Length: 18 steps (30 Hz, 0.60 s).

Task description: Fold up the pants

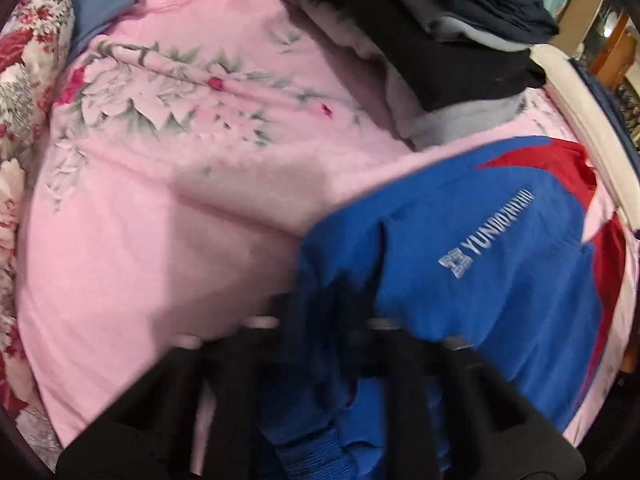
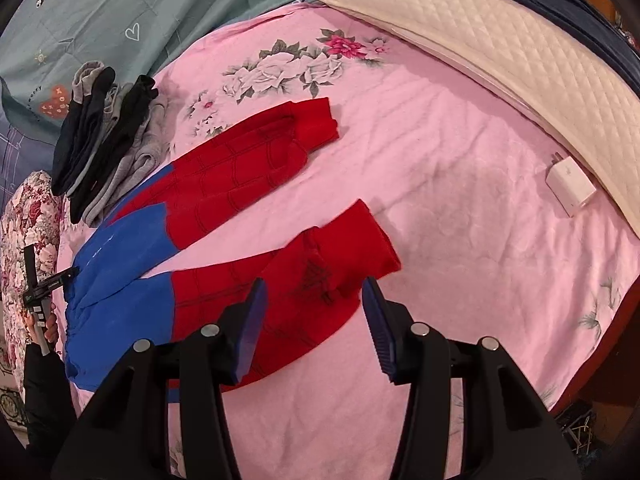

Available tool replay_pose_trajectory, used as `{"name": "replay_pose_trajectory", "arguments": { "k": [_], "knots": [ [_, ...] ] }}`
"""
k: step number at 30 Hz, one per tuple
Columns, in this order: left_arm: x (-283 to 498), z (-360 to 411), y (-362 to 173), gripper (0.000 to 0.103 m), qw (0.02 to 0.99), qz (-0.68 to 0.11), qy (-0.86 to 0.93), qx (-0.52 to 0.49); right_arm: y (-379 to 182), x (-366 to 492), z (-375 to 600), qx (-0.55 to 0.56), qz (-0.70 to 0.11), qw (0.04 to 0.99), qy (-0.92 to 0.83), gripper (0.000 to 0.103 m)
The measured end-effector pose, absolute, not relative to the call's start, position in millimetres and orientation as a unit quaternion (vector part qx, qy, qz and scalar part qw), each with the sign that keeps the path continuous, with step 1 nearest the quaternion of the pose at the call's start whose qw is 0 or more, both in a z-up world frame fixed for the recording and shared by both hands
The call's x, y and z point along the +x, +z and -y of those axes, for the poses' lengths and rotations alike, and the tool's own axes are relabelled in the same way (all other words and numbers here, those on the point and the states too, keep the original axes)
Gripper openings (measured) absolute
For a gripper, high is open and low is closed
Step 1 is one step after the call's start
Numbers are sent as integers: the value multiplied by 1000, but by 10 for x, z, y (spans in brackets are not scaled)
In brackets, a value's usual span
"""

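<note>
Blue and red pants [image 2: 224, 216] lie spread on the pink floral bedsheet [image 2: 460, 208], both red legs pointing to the far right, the blue waist at the left. My right gripper [image 2: 314, 308] is open, hovering just above the near leg's cuff [image 2: 360, 248], empty. In the left wrist view the blue waist part [image 1: 480, 248] with white lettering fills the lower right. My left gripper [image 1: 320, 312] is blurred and shut on the waistband fabric. The left gripper also shows at the left edge of the right wrist view [image 2: 44, 284].
A stack of folded dark and grey clothes [image 2: 104, 136] sits beside the pants' far side; it also shows in the left wrist view [image 1: 452, 40]. A white charger [image 2: 570, 188] lies by a cream quilted pillow [image 2: 520, 64]. A floral cushion [image 1: 28, 80] lies at the left.
</note>
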<state>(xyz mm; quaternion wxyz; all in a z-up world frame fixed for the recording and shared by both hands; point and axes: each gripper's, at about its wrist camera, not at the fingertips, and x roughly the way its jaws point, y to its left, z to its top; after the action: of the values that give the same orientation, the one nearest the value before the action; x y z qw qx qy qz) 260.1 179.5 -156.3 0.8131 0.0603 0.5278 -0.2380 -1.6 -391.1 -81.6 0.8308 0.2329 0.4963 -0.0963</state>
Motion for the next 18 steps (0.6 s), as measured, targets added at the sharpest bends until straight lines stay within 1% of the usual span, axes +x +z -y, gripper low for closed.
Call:
{"name": "replay_pose_trajectory", "arguments": {
  "k": [3,5,7,8,12,16,18],
  "knots": [
    [2512,-1837,-1558,8,825,-510,-240,44,-735,324,3561,192,-503,842,-43,50],
    [2507,-1881,-1528,8,832,-498,-241,32,-650,652,3177,146,-501,853,29,51],
    [2501,-1922,-1501,7,838,-487,-244,15,-581,986,2749,86,-490,861,106,59],
    [2520,-1942,-1486,7,839,-486,-244,11,-560,1177,2507,54,-485,860,151,60],
    [2554,-1987,-1497,7,842,-481,-245,3,-583,1914,1658,-44,-475,829,291,60],
    [2477,-1980,-1417,7,848,-467,-251,-3,-768,2539,983,-122,-488,780,372,60],
    [2437,-1996,-1357,7,850,-460,-258,-9,-872,2738,778,-161,-489,765,386,60]
  ]
}}
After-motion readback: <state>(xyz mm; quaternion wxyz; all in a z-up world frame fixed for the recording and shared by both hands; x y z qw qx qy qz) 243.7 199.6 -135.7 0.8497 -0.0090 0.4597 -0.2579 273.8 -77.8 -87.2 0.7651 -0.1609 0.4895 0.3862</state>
